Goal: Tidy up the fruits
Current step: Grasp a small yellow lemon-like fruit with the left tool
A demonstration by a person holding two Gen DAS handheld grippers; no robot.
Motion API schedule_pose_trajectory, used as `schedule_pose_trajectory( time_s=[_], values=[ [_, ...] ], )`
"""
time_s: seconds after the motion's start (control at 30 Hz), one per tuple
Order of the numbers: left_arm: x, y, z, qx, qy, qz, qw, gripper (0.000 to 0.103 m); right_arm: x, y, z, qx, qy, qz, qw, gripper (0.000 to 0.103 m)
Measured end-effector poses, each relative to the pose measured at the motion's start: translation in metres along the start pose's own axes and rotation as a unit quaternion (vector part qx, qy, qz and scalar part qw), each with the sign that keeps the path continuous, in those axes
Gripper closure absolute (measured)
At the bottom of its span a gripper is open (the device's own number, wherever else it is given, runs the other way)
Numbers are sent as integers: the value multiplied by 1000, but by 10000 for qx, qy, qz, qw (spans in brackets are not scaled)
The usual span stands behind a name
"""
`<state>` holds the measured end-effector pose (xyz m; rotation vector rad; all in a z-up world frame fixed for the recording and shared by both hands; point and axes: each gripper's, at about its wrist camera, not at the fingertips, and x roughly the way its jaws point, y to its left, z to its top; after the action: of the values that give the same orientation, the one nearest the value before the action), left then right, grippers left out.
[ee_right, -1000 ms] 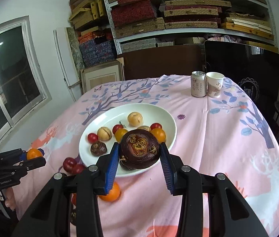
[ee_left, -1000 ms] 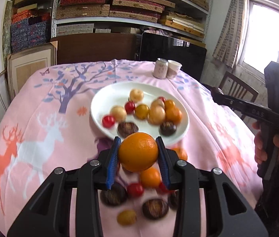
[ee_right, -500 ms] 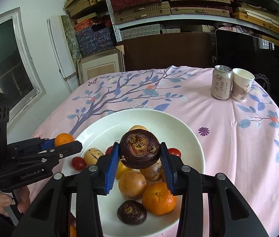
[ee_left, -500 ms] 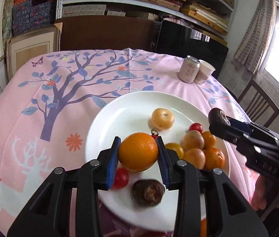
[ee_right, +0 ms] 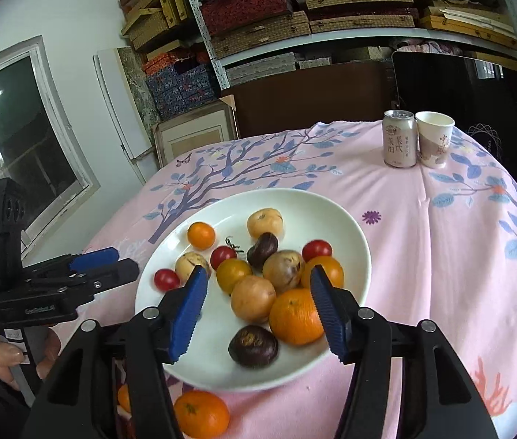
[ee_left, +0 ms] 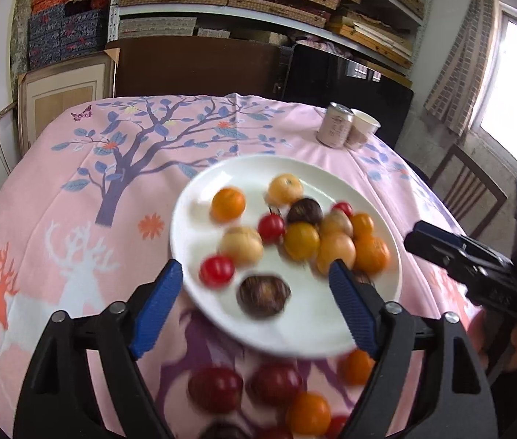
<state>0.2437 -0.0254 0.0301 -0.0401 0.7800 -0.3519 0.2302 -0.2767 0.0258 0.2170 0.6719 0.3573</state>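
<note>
Both your claws are wide open and hold nothing: the left gripper point(ee_left: 254, 287) hangs over the near rim of the plate point(ee_left: 199, 190), and the right gripper point(ee_right: 256, 294) hovers above the crowded right side of it. Most fruit sits on the plate; the rest lies on the tablecloth point(ee_left: 57, 190) just in front, such as an orange point(ee_right: 201, 415) and a dark red fruit point(ee_left: 216, 387). The pile is your risk. The big orange point(ee_right: 295, 316) and the dark passion fruit point(ee_right: 254, 345) rest near the rim, so a nudge from a finger could roll them off. Round loose fruit may also slip out of a hasty pinch.
</note>
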Motion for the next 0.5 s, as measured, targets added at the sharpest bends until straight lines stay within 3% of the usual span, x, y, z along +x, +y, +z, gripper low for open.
schedule_pose_trajectory(
  time_s=[0.17,0.37,0.5],
  values=[
    [-21,-21,-54,400,286,-54,9988,22,-12,-17,-31,336,199,-107,9992,42],
    [-48,-40,-104,687,373,-133,9968,22,-28,-11,-56,173,219,-222,9994,42],
    [-64,-45,-128,958,347,155,9947,22,-36,-12,-72,179,278,-268,9991,34]
  ],
)
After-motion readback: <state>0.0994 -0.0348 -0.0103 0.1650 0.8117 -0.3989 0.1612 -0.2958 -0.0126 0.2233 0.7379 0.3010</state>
